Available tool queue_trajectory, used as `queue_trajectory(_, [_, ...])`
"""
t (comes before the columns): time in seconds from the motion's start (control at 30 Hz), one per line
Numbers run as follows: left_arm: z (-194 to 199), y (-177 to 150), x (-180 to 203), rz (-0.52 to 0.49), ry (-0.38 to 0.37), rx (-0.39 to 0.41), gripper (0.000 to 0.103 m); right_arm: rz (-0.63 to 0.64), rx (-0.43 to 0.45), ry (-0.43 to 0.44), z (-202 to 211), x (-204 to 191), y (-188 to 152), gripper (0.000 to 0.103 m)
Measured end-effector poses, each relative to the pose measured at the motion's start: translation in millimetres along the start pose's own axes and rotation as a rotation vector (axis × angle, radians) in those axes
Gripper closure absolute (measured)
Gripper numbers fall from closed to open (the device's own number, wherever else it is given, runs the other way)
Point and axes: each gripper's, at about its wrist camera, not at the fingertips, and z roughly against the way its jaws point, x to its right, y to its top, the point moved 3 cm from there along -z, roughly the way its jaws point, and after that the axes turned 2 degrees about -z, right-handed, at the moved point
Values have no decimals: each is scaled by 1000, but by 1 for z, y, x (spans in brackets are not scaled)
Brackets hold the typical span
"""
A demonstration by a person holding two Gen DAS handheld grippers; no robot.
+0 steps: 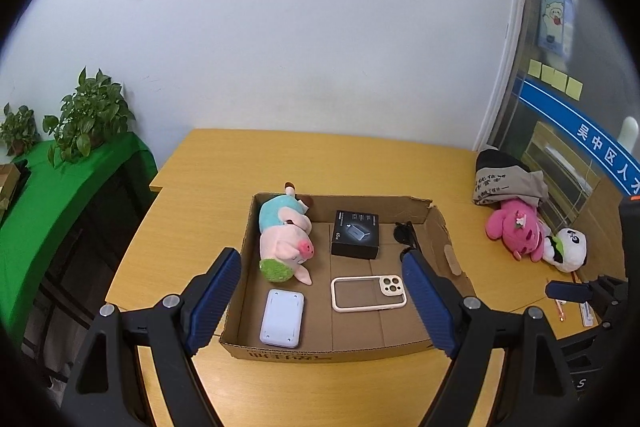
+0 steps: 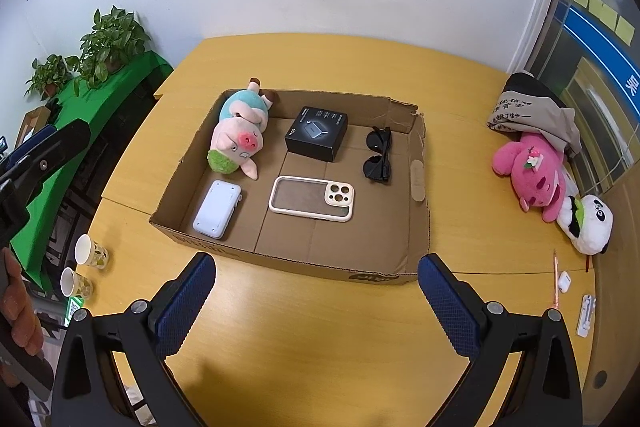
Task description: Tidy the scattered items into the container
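Observation:
A shallow cardboard box (image 2: pixel 418 163) (image 1: pixel 244 247) sits on the yellow table. Inside lie a pink pig plush (image 2: pixel 240 131) (image 1: pixel 284 235), a black carton (image 2: pixel 317 133) (image 1: pixel 355 233), a cream phone case (image 2: pixel 312 198) (image 1: pixel 368 293), a white device (image 2: pixel 217 209) (image 1: pixel 282 317) and black sunglasses (image 2: pixel 378 155) (image 1: pixel 405 233). My left gripper (image 1: pixel 322 303) hovers open over the box's near edge, nothing between its fingers. My right gripper (image 2: pixel 316 303) is open and empty above bare table in front of the box.
A pink plush (image 2: pixel 536 175) (image 1: pixel 516 227), a panda plush (image 2: pixel 588 225) (image 1: pixel 568 249) and a folded cloth bag (image 2: pixel 532 111) lie at the right. A pen (image 2: pixel 556 277) and small white items (image 2: pixel 586 315) lie near the right edge. Two paper cups (image 2: pixel 86 263) stand at the left edge.

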Motion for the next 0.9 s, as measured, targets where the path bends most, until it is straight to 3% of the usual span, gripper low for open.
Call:
queue_trajectory(0.13, [-1,-4,-1,1,-10,-5,20,-1,-3,2,0,1,-1,1])
queue_trajectory(0.37, [-2,-7,12,-94,38,-5,20,-6,-4,3,0,1,-2,1])
queue_trajectory(0.9, [-16,-14,6,-48,12,-90,20,-11,-8,2,-4,4,0,1])
